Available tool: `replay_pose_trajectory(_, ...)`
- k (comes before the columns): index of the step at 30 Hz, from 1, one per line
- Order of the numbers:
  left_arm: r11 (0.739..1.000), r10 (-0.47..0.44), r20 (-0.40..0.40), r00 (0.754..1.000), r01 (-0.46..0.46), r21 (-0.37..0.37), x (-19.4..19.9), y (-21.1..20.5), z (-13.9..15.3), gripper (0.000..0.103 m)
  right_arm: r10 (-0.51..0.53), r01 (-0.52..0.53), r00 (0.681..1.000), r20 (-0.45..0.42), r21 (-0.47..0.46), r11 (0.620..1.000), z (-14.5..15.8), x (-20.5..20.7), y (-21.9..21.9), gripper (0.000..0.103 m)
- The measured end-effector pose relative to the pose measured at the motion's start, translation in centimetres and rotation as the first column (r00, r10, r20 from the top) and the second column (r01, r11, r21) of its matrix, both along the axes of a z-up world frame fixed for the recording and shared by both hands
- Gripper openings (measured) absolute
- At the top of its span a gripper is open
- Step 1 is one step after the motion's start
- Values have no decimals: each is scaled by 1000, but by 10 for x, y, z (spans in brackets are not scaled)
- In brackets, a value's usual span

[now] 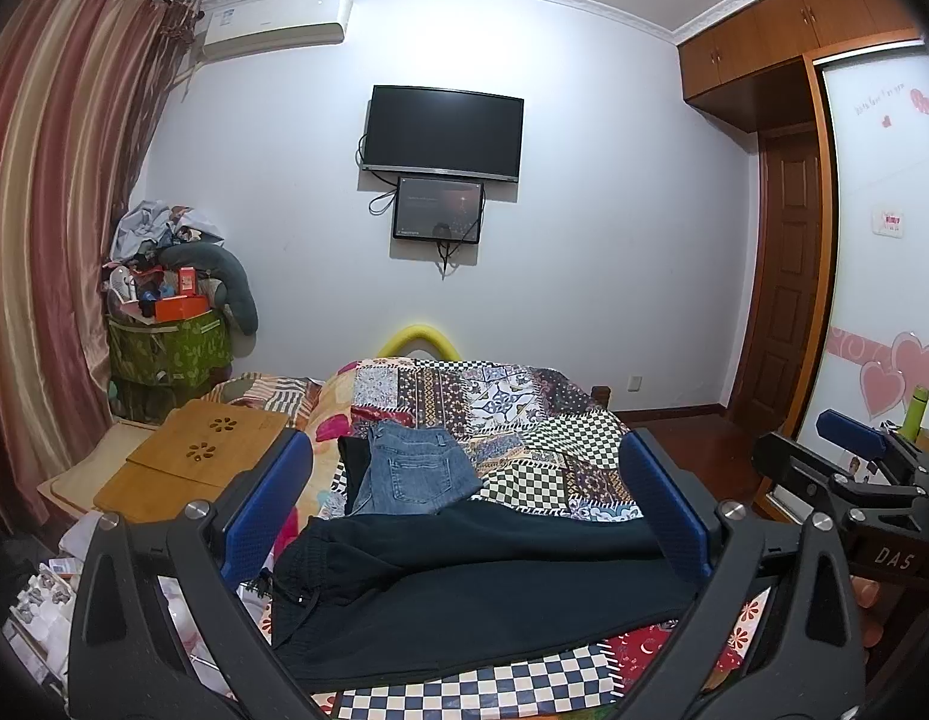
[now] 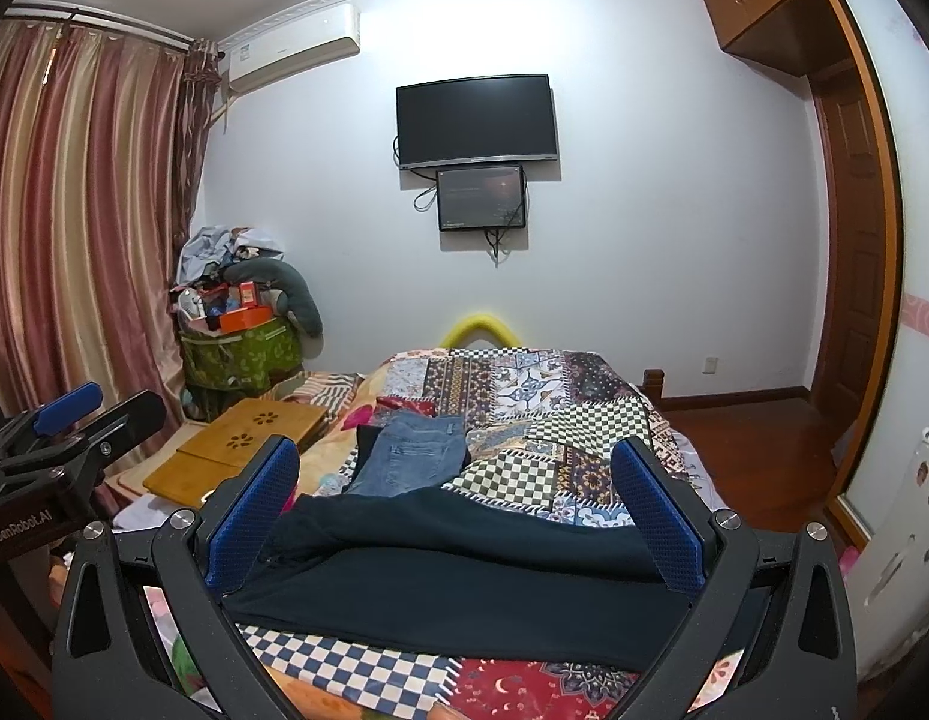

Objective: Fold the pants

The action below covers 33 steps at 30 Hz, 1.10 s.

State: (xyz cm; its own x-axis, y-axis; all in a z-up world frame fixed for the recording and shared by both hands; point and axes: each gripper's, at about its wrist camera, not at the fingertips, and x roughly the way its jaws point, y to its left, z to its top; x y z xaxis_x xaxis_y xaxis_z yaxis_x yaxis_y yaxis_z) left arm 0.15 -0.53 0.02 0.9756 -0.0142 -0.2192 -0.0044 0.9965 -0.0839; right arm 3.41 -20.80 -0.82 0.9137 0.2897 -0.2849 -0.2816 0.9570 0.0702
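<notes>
dark soft pants (image 1: 464, 588) lie folded on the patchwork quilt (image 1: 524, 420); folded jeans (image 1: 413, 468) just beyond, wooden tray (image 1: 194, 456) beside. left gripper (image 1: 464, 504) and right gripper (image 2: 458, 516) jaws wide, empty.

The dark pants (image 1: 464, 588) run under both gripper frames, so their near corners are hidden, and the jeans (image 1: 413, 471) cover a dark garment behind them. Only part of the right gripper (image 1: 854, 438) shows at the frame's edge, its jaws unreadable there
</notes>
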Motion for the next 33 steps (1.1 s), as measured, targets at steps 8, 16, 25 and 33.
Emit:
replay_pose_trajectory(8,1000,0,-1,1000,0,0,0,0,0,103,1,-1,1000,-3,-1,1000,0,2,0,103)
replay_pose_trajectory(16,1000,0,0,1000,0,0,0,0,0,103,7,-7,1000,-1,0,1000,-1,3,-1,103)
replay_pose_trajectory(25,1000,3,-3,1000,-3,-3,0,0,-1,103,11,-11,1000,-1,0,1000,-1,3,1,103)
replay_pose_trajectory(33,1000,3,-17,1000,-3,-11,9,3,-5,103,7,-7,1000,-11,-6,1000,-3,7,3,103)
